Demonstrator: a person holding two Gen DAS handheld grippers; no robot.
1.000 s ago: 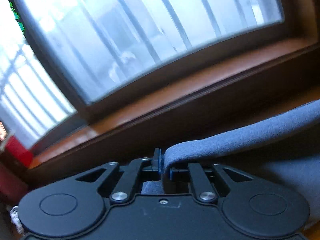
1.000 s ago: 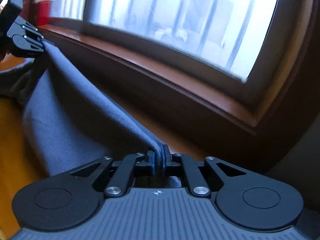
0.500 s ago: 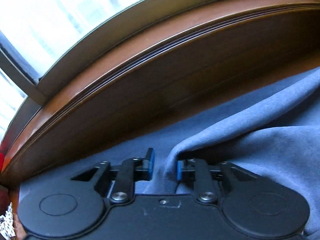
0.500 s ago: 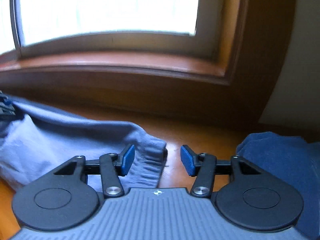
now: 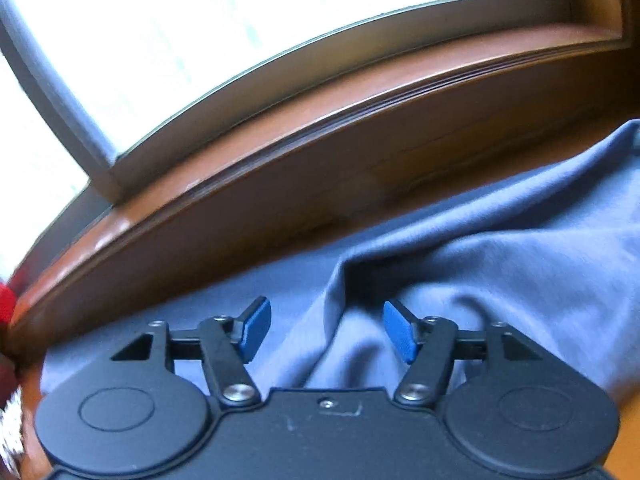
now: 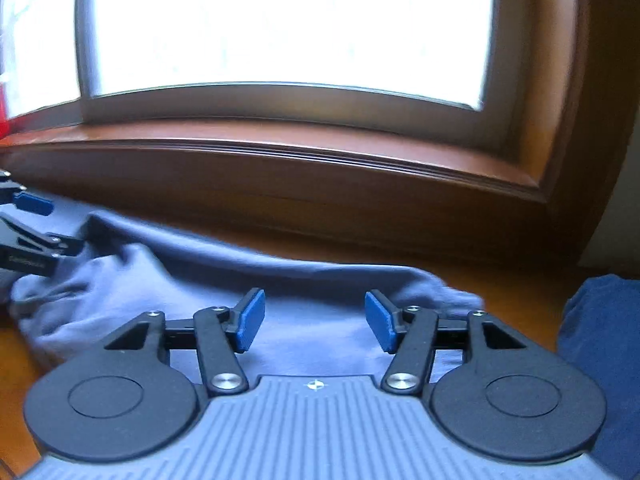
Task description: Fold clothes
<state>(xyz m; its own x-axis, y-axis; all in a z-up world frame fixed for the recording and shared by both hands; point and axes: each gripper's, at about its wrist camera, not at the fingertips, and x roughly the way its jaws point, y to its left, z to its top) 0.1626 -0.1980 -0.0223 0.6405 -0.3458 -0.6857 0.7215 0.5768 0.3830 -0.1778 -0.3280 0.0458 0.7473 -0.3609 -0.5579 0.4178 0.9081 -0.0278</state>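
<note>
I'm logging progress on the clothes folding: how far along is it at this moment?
Done: the grey-blue cloth garment lies on the wooden table below the window sill.
In hand: nothing; the left gripper and right gripper hover over it, jaws opening, pads clear of cloth.
Left: a raised crease needs flattening; the dark blue cloth pile waits, state unclear.

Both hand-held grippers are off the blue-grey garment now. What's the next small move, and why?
Probably smooth the fold before regripping. The garment lies on the table below the windowsill, but a raised ridge runs up between the opening, empty jaws of the left hand-held gripper. The right hand-held gripper, also opening and empty, hovers over flatter cloth.
</note>
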